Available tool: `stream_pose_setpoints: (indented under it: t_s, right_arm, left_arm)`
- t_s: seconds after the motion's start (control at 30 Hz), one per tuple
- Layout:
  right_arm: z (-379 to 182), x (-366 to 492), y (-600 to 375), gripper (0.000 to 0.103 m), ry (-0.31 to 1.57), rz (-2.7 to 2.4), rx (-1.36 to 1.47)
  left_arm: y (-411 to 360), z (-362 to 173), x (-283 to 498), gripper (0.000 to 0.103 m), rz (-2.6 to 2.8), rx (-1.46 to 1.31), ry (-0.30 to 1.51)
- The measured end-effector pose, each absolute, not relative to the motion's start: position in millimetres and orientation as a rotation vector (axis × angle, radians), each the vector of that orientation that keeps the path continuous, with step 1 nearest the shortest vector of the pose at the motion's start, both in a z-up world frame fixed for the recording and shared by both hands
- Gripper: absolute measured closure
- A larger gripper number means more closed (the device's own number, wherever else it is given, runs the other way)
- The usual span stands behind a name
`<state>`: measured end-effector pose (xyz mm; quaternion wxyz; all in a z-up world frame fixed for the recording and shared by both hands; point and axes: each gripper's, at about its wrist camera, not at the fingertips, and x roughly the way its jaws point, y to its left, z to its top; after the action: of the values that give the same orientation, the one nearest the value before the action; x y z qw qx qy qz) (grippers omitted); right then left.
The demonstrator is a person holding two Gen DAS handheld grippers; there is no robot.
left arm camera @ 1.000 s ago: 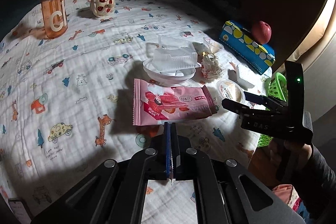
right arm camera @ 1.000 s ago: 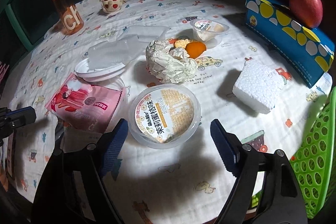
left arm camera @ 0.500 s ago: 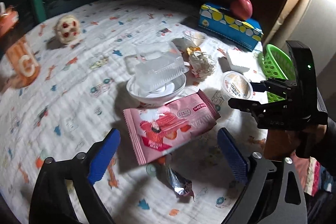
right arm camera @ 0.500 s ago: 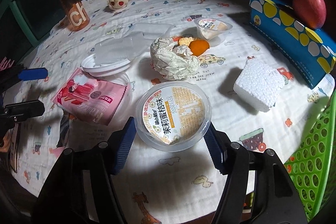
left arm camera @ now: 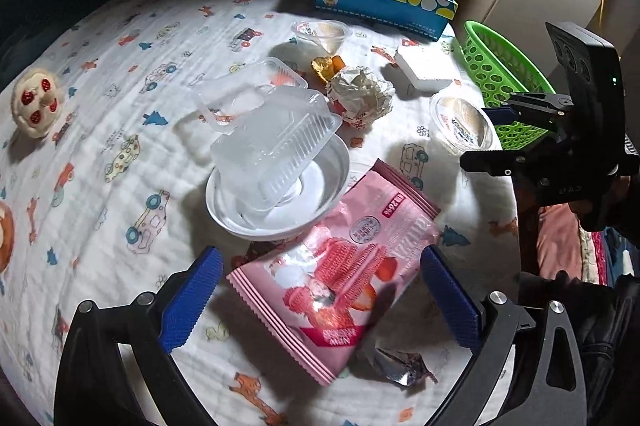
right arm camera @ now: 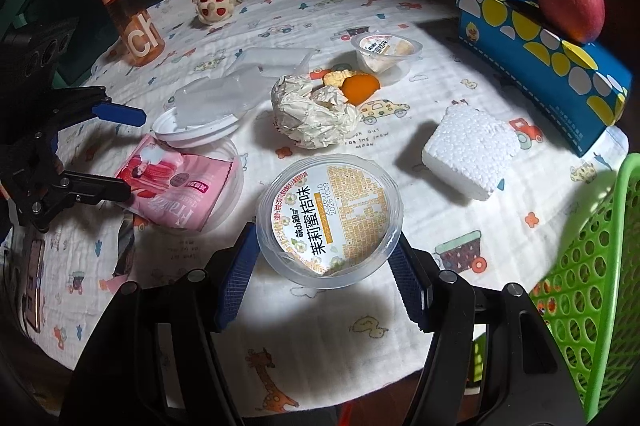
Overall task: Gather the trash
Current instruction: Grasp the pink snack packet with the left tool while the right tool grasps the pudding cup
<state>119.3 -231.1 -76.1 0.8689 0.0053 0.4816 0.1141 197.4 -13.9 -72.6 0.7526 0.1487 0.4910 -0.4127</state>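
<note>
My left gripper (left arm camera: 320, 294) is open wide, its blue pads either side of a pink snack wrapper (left arm camera: 340, 266) lying flat on the printed cloth. My right gripper (right arm camera: 324, 274) has its pads against both sides of a round clear jelly cup (right arm camera: 330, 218) with a printed lid; the cup also shows in the left wrist view (left arm camera: 460, 124). A crumpled paper ball (right arm camera: 312, 110), a foam block (right arm camera: 472, 150), a small sealed cup (right arm camera: 386, 50), orange peel (right arm camera: 358, 86) and a clear clamshell box on a white bowl (left arm camera: 276, 162) lie further back.
A green basket (right arm camera: 592, 278) stands at the right edge of the table. A blue tissue box (right arm camera: 540, 58) with a red apple (right arm camera: 572, 2) sits behind it. An orange bottle (right arm camera: 128, 18) and a plush toy (right arm camera: 214, 4) stand at the back. A foil scrap (left arm camera: 404, 366) lies near the wrapper.
My left gripper opened from shut and moved forward and right over the pink wrapper. My right gripper narrowed from wide open onto the jelly cup.
</note>
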Motion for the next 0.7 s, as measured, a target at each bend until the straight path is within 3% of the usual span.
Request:
stream_pose_setpoints:
  t_s: [0.27, 0.7]
  right_arm:
    - [-78, 121, -230, 0.039, 1.017, 0.234, 0.01]
    - [-77, 118, -225, 0.039, 1.012, 0.25, 0.007]
  left_arm:
    - [-11, -93, 202, 0.007, -0.971, 0.253, 1.143]
    - [-17, -88, 168, 0.007, -1.014, 0.361, 1.126]
